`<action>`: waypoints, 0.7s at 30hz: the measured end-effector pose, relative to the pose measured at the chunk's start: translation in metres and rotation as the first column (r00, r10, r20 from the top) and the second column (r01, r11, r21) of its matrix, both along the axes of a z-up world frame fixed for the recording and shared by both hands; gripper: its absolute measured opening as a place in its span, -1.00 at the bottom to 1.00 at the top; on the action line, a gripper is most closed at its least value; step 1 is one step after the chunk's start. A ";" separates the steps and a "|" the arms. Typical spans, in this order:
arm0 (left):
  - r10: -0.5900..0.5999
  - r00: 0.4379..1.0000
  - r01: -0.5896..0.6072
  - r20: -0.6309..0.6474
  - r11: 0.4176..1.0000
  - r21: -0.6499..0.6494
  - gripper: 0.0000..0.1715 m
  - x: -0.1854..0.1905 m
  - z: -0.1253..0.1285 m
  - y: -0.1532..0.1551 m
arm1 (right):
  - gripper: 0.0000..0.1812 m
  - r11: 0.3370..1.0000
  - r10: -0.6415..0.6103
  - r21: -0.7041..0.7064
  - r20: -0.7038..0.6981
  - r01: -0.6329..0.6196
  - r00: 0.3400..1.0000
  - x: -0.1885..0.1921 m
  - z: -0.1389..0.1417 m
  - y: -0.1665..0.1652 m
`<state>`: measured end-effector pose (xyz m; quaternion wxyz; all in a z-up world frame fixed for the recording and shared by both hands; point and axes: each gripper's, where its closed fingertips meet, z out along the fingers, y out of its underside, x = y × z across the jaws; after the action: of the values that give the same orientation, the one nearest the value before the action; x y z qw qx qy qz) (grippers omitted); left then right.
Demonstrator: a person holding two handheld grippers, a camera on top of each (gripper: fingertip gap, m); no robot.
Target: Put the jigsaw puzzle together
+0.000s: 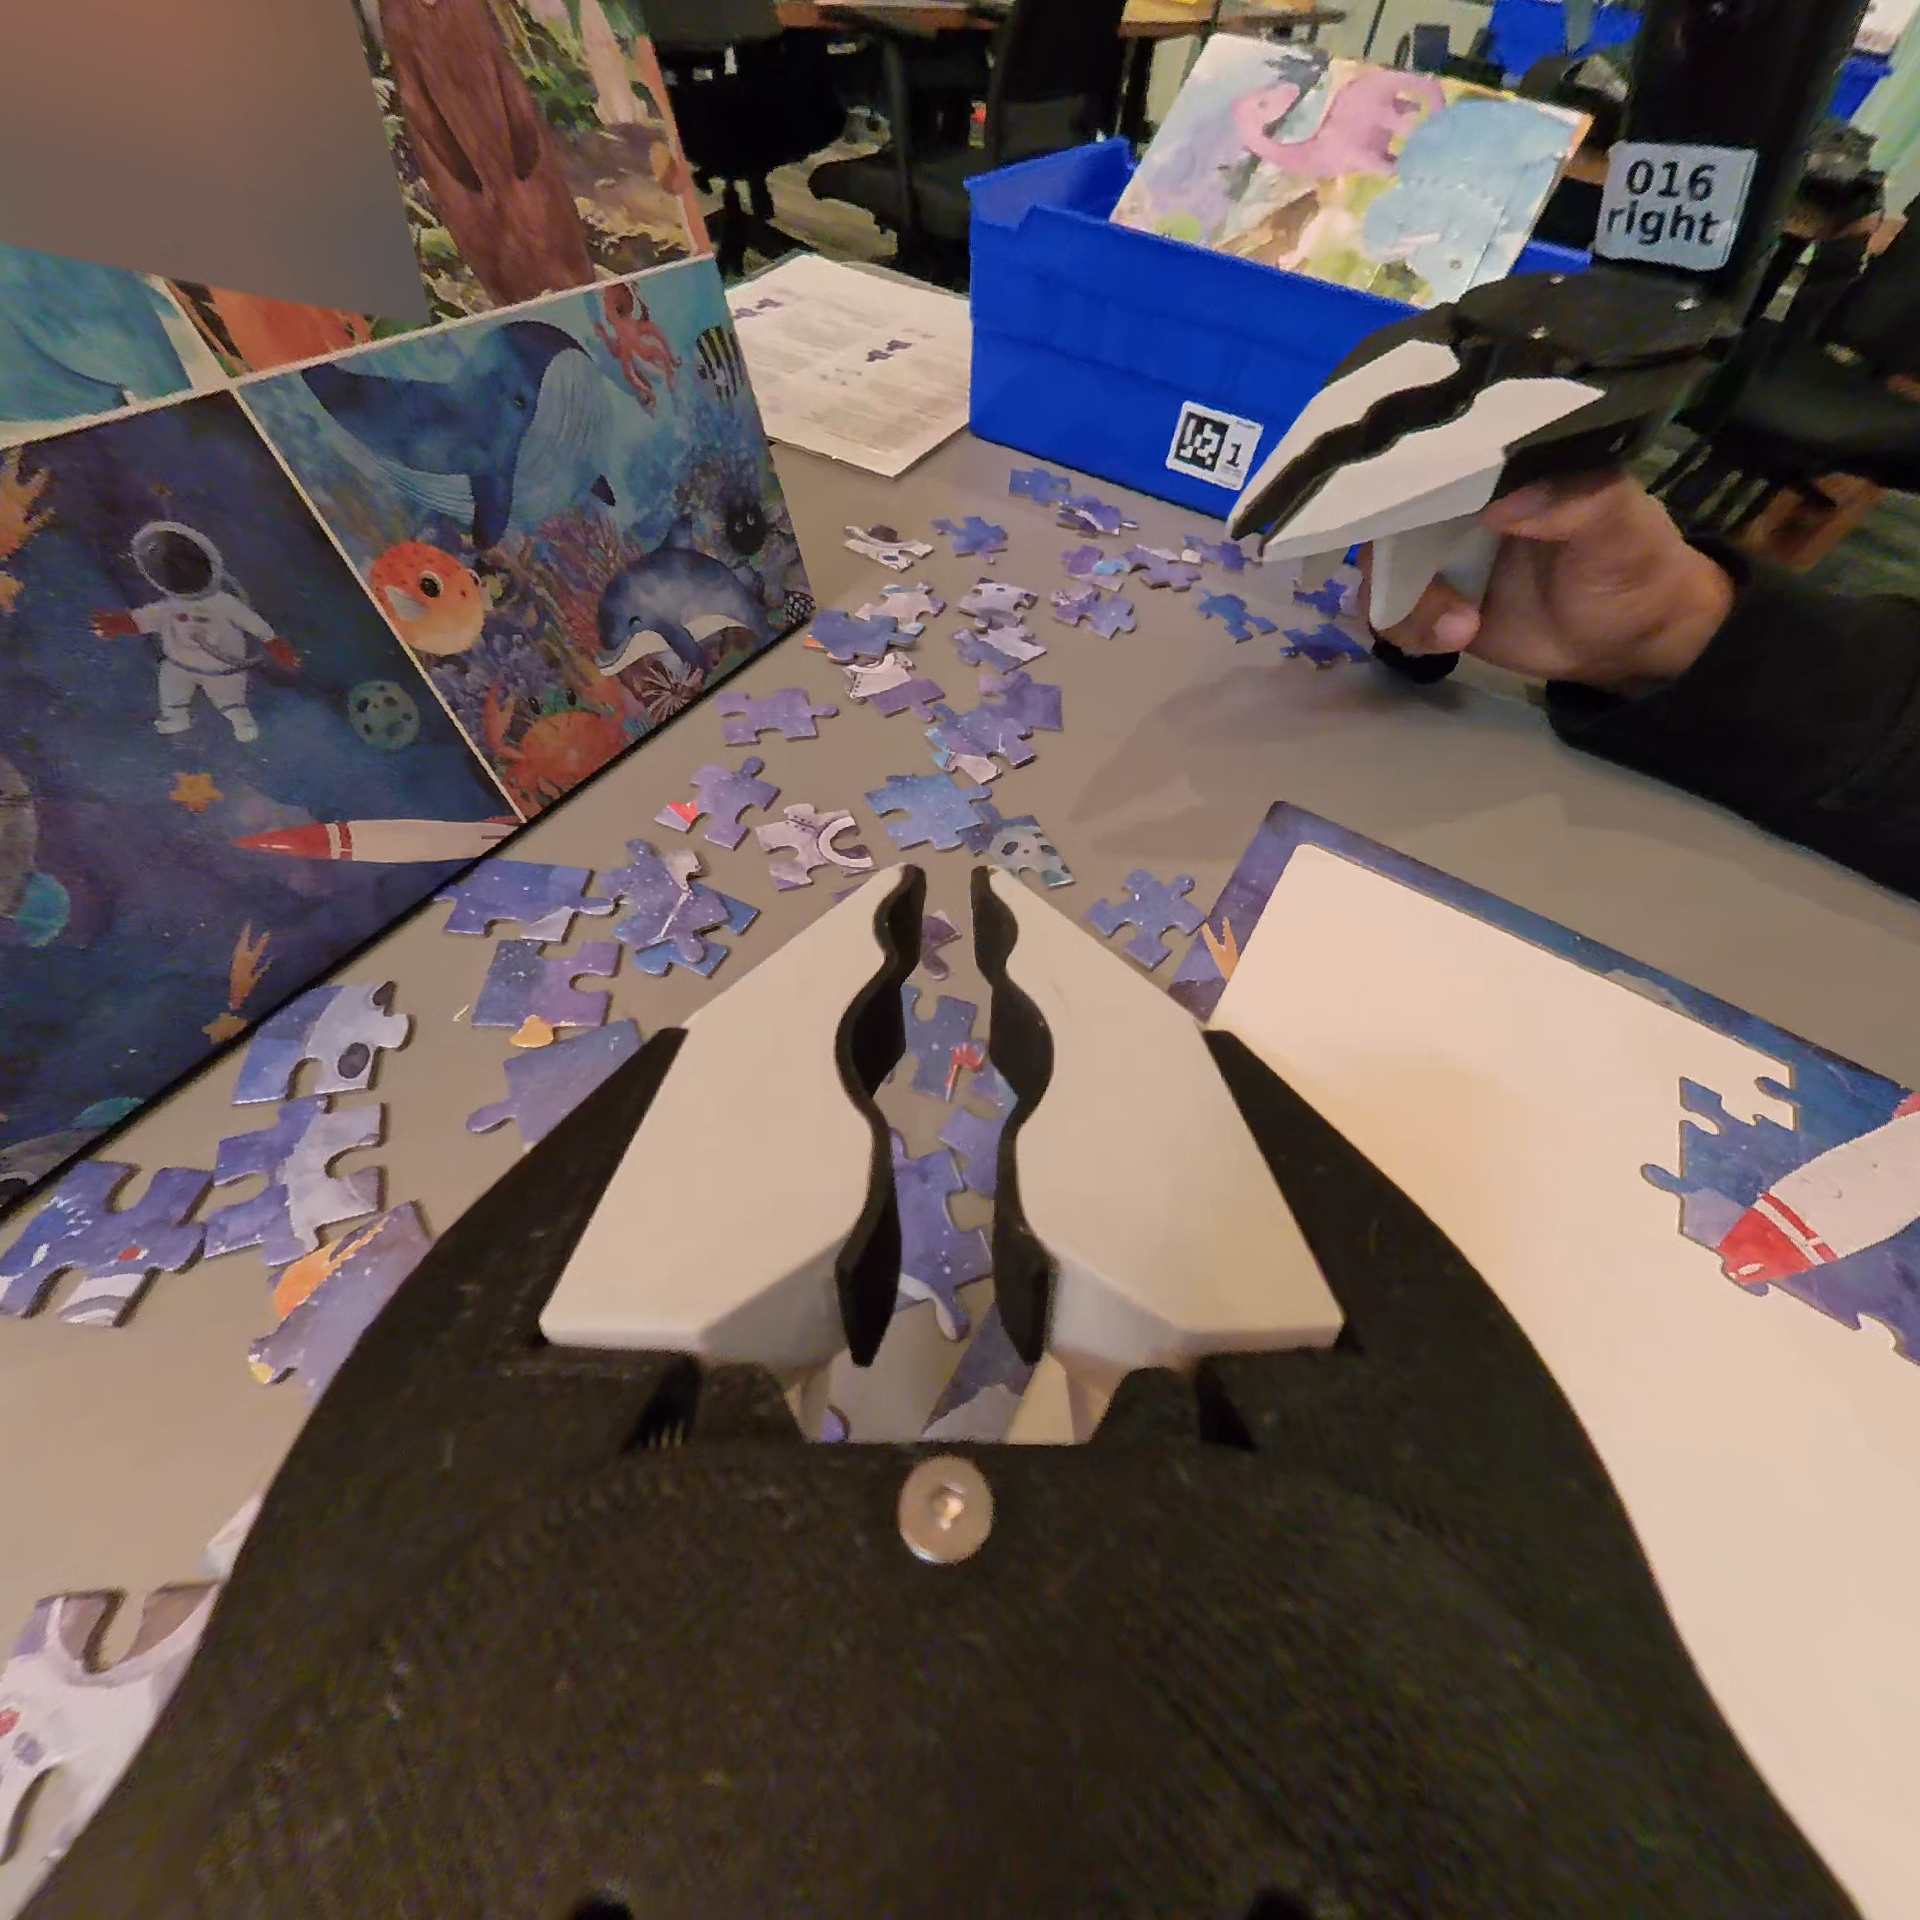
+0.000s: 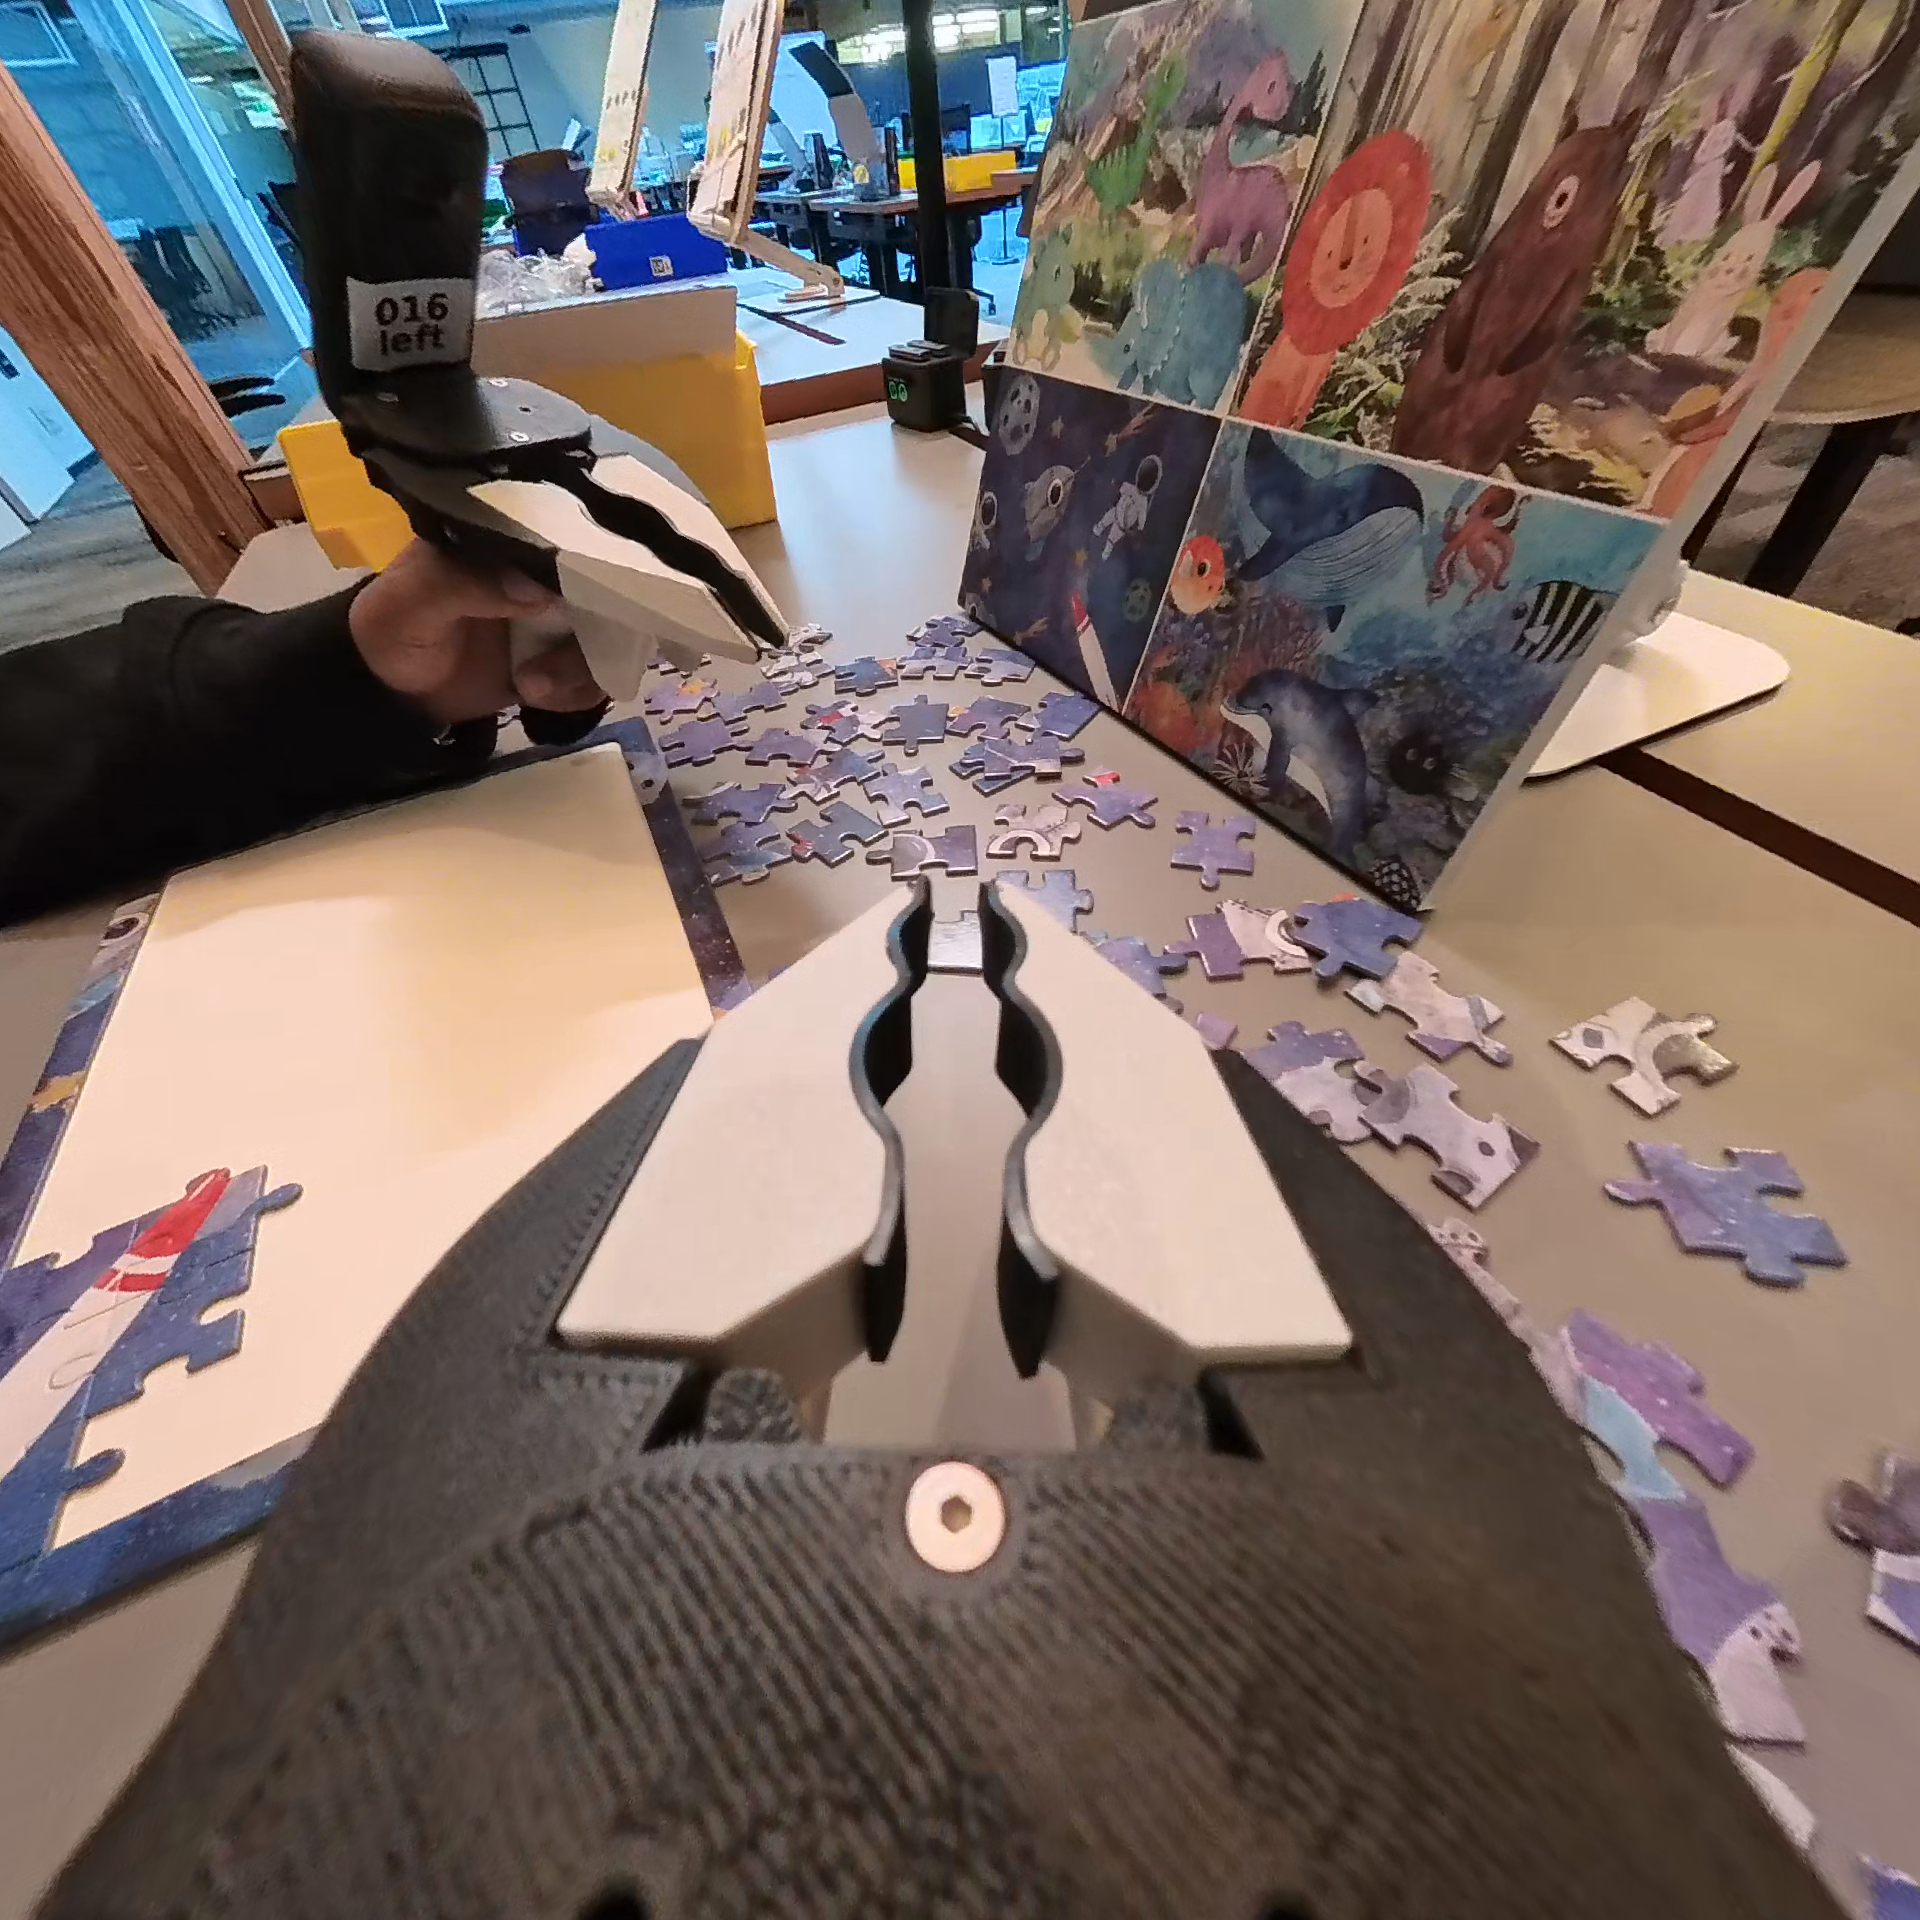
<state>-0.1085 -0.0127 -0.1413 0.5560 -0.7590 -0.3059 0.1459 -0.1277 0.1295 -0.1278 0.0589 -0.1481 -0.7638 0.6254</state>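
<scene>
Here, puzzle piece [image 2: 952, 943] pinched betw right gripper [image 2: 954, 906] fingertips.

My black-and-white left gripper [image 1: 948, 883] hovers, fingers slightly parted, over scattered purple-blue cardboard jigsaw pieces [image 1: 935, 717] just left of the white puzzle tray [image 1: 1455, 1039]; beyond the tray, my right gripper [image 1: 1252, 535] hangs nearly closed.

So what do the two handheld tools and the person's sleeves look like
Both tools match: left tool and right tool have a textured black body, a silver screw, and pale grey wedge fingers with wavy black inner pads. Each has a white label on a black upright part. Sleeves are black.
</scene>
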 end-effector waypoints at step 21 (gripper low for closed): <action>-0.153 0.987 0.156 -0.044 0.985 0.076 -0.77 0.020 0.008 0.018 | -0.73 1.000 0.031 -0.003 -0.057 -0.031 0.998 0.006 -0.001 -0.006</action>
<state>-0.0889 0.0052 -0.1335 0.6008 -0.7550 -0.2412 0.1044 -0.1216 0.1236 -0.1292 0.0706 -0.1183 -0.7630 0.6315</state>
